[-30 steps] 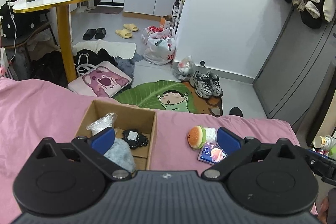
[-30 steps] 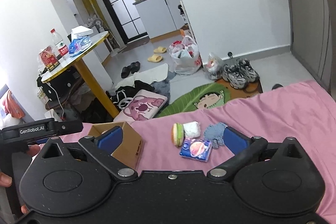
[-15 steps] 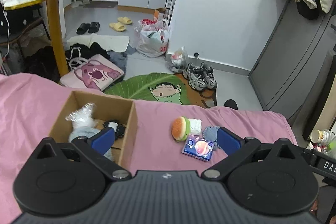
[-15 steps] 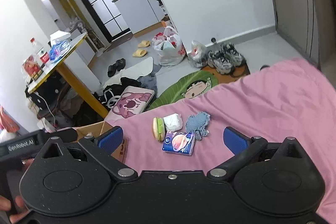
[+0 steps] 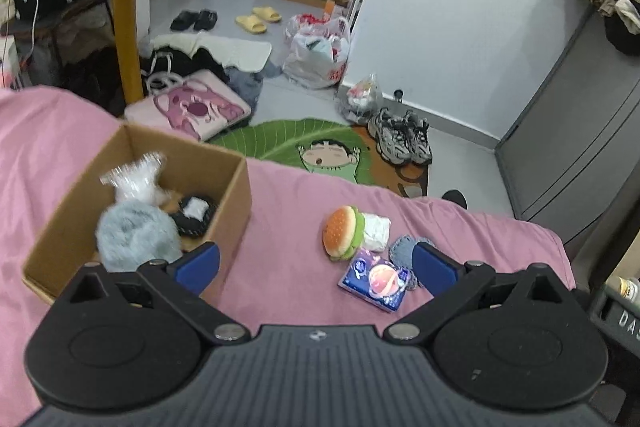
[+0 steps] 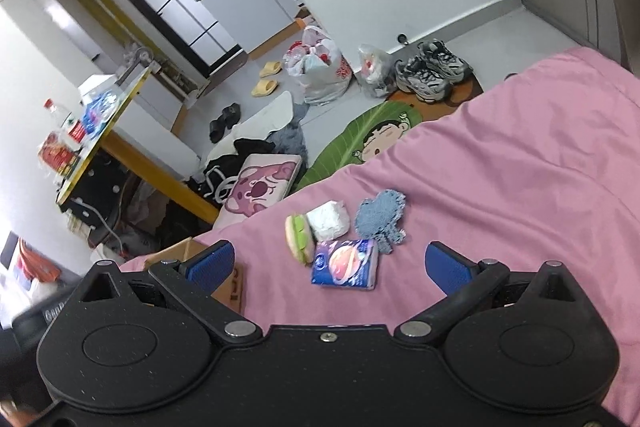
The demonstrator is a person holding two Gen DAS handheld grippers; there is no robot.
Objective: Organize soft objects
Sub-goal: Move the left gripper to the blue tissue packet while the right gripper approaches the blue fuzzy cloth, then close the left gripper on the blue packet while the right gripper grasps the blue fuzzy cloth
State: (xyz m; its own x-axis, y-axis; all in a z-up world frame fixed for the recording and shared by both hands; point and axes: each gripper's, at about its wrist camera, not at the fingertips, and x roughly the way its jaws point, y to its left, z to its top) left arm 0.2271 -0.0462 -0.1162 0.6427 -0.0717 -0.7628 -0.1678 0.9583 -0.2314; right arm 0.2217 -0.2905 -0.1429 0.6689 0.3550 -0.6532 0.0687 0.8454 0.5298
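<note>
Left gripper [image 5: 316, 265]: fingers spread wide and empty, held above the pink bed sheet [image 5: 288, 227]; the blue pads are smooth and flat.
Right gripper [image 6: 328, 263]: fingers likewise wide apart with nothing between them; the tissue pack lies just ahead of the gap.
Burger plush [image 5: 343, 231]: round, soft toy with an orange bun and a green layer, lying on its side on the sheet, ahead of the left gripper's fingers and nearer its right one.
White packet [image 5: 377, 231]: crinkled, pillow-like wrap touching the burger plush on its right.
Tissue pack [image 5: 376, 279]: flat glossy rectangle, blue and purple with a pink round print, just in front of the burger plush and close beside the left gripper's right finger [image 5: 434, 267].
Denim patch [image 6: 380, 217]: flat, frayed blue cloth with a lobed outline, beside the white packet and touching the tissue pack's far corner.
Cardboard box [image 5: 236, 187]: open-topped, brown, standing on the bed to the left of the cluster; the left finger [image 5: 198, 265] sits over its near right corner.
Box contents: a fluffy grey-blue ball [image 5: 136, 237], a crinkly clear bag [image 5: 134, 175] and a black item with a white centre [image 5: 196, 213].
</note>
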